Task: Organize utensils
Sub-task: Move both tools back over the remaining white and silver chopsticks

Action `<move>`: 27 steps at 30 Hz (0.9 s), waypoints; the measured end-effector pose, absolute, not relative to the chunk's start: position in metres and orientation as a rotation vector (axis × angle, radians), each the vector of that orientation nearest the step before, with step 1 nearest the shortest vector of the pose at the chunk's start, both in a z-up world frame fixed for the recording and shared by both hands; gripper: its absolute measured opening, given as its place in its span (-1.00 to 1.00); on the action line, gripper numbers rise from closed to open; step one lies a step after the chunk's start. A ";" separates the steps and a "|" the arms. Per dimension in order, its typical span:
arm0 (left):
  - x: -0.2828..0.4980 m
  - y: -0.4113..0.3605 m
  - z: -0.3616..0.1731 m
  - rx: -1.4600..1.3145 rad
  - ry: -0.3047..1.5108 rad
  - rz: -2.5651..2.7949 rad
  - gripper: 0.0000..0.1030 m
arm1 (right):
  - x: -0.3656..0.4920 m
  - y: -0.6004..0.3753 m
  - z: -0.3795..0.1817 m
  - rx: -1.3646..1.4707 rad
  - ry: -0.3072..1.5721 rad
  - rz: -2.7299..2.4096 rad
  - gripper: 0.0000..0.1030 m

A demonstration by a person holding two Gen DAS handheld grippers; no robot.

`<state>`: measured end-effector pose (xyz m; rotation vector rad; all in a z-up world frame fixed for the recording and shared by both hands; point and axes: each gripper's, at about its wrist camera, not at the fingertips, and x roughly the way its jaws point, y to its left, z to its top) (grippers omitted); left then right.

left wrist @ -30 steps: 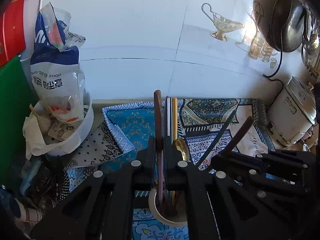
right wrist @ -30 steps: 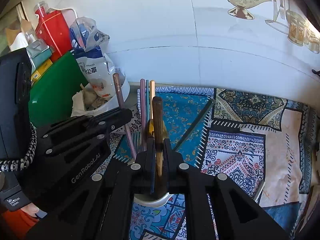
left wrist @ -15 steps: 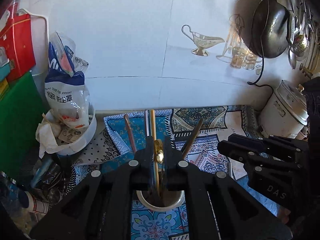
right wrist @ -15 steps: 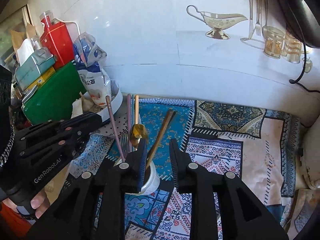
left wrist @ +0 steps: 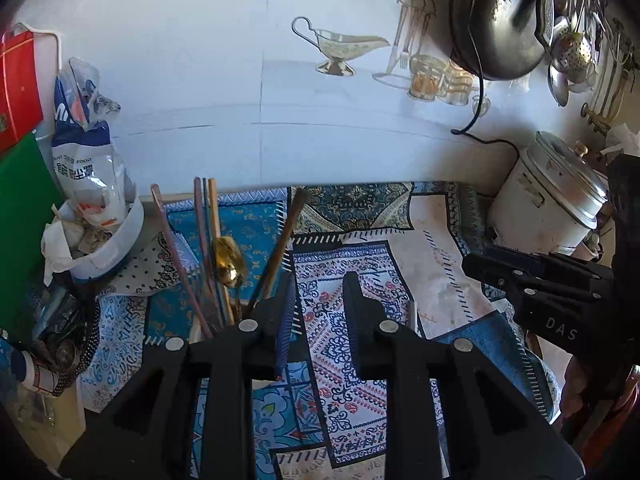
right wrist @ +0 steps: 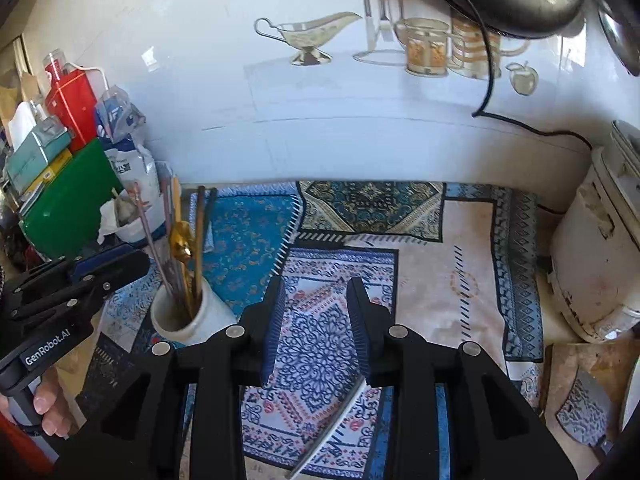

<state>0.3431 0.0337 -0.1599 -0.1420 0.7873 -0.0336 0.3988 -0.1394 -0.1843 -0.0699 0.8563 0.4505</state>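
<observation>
A white cup (right wrist: 188, 316) stands on the patterned mat (right wrist: 460, 264) and holds several utensils: a gold spoon (right wrist: 180, 244), chopsticks and brown-handled pieces (left wrist: 280, 248). My left gripper (left wrist: 320, 284) hangs over the mat just right of the cup, its jaws opening with nothing between them. Further right, my right gripper (right wrist: 316, 286) also has its jaws opening on nothing. In the right wrist view the left gripper (right wrist: 80, 276) shows beside the cup. A silver utensil (right wrist: 332, 428) lies on the mat under the right gripper's finger.
A white rice cooker (left wrist: 552, 208) stands at the mat's right end, and a dark wok (left wrist: 496, 20) hangs on the wall above it. On the left are a food bag in a white bowl (left wrist: 88, 160), a green board (right wrist: 68, 200) and a red box (right wrist: 76, 104).
Both grippers were shut on utensil handles standing in the cup. They have let go, opened, and drawn back and to the right of the cup.
</observation>
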 end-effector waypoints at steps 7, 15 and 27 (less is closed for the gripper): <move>0.347 0.006 -0.193 -0.126 0.873 -0.050 -0.39 | 0.414 -0.170 -0.242 -0.065 1.007 0.370 -0.44; 0.347 -0.011 -0.238 -0.095 0.998 -0.045 -0.37 | 0.421 -0.182 -0.318 -0.047 1.216 0.359 -0.44; 0.336 -0.002 -0.263 -0.133 1.069 -0.012 -0.37 | 0.426 -0.170 -0.342 -0.024 1.235 0.398 -0.44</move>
